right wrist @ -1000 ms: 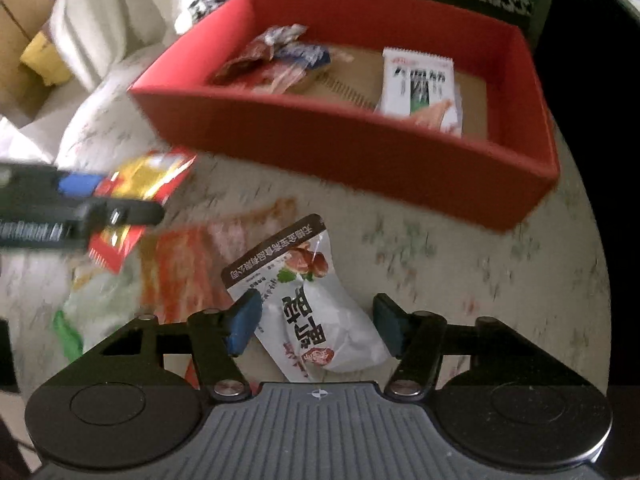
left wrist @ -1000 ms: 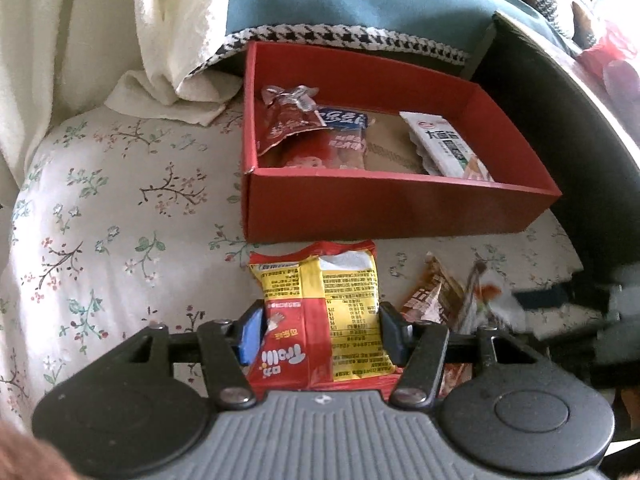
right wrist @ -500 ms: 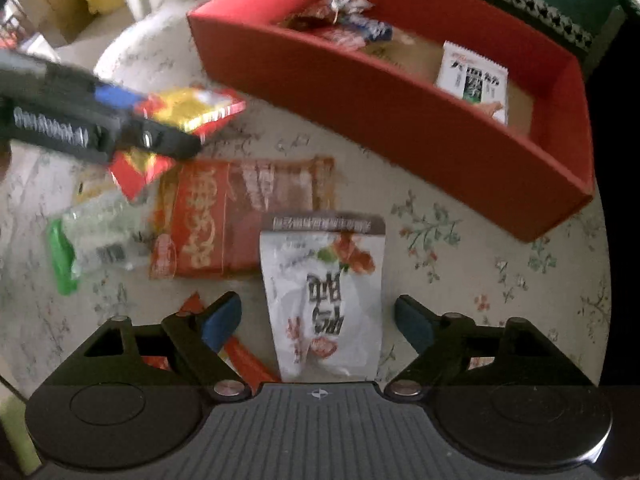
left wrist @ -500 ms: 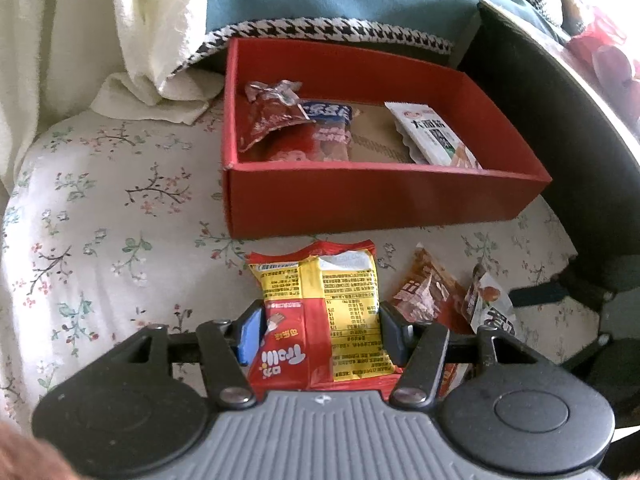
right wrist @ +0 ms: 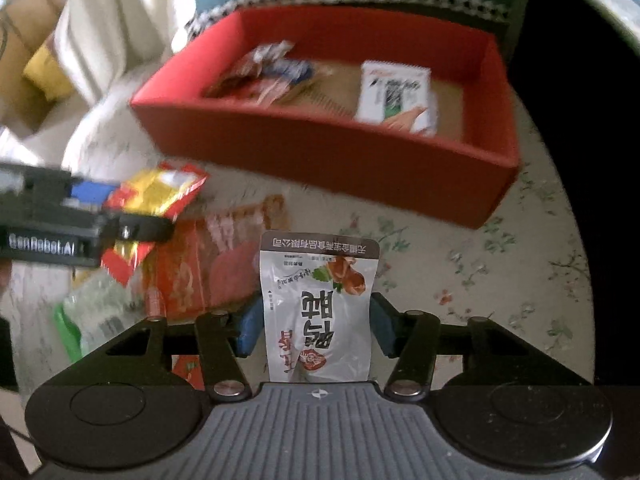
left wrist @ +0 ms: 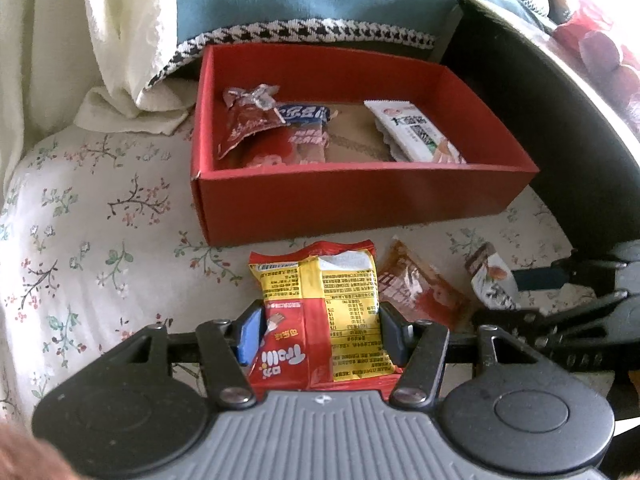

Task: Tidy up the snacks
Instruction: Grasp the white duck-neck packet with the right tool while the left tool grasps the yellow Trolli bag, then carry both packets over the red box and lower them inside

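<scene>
The right tongs (right wrist: 316, 330) have just been closing and now clamp the grey-white foil snack pouch (right wrist: 318, 312). The left tongs (left wrist: 320, 334) clamp the red-and-yellow plastic snack packet (left wrist: 320, 312). Both packets sit before the red cardboard box (left wrist: 352, 204), ready for transfer.

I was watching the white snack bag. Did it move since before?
Yes. The white snack bag lay flat on the flowery cloth; now the right gripper, whose jaws just closed, pinches it, lifted toward the red box.
</scene>
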`<act>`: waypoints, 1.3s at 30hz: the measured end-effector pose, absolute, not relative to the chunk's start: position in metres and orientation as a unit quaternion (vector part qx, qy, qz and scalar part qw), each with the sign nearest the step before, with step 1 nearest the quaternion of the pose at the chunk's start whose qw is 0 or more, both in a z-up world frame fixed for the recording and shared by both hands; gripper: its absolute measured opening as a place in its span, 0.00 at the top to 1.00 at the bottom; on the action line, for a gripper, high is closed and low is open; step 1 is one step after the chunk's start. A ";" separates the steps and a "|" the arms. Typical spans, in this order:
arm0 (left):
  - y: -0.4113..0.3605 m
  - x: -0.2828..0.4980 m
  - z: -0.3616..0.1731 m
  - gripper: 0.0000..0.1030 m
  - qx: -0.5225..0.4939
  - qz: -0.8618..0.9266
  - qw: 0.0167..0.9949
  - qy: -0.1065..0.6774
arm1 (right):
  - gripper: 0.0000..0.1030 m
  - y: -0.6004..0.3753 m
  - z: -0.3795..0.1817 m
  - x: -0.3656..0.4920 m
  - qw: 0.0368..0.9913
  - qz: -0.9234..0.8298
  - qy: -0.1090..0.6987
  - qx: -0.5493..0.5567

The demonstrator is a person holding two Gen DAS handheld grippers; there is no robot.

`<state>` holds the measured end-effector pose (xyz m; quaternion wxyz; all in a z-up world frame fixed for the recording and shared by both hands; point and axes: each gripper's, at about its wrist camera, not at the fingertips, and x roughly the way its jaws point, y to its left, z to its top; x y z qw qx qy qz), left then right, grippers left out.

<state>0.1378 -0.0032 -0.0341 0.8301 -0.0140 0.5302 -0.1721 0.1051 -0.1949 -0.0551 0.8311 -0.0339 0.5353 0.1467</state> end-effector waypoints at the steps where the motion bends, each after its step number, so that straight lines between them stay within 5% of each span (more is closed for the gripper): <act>1: -0.003 0.138 -0.033 0.50 -0.015 -0.173 0.831 0.528 | 0.39 -0.197 -0.052 0.106 0.837 0.141 0.528 -0.028; 33: -0.022 0.145 0.026 0.54 0.010 -0.181 0.895 0.409 | 0.39 -0.187 0.009 0.125 0.897 0.138 0.419 0.015; 39: -0.017 0.155 0.017 0.52 -0.001 -0.186 0.875 0.447 | 0.39 -0.187 0.005 0.136 0.897 0.130 0.421 0.020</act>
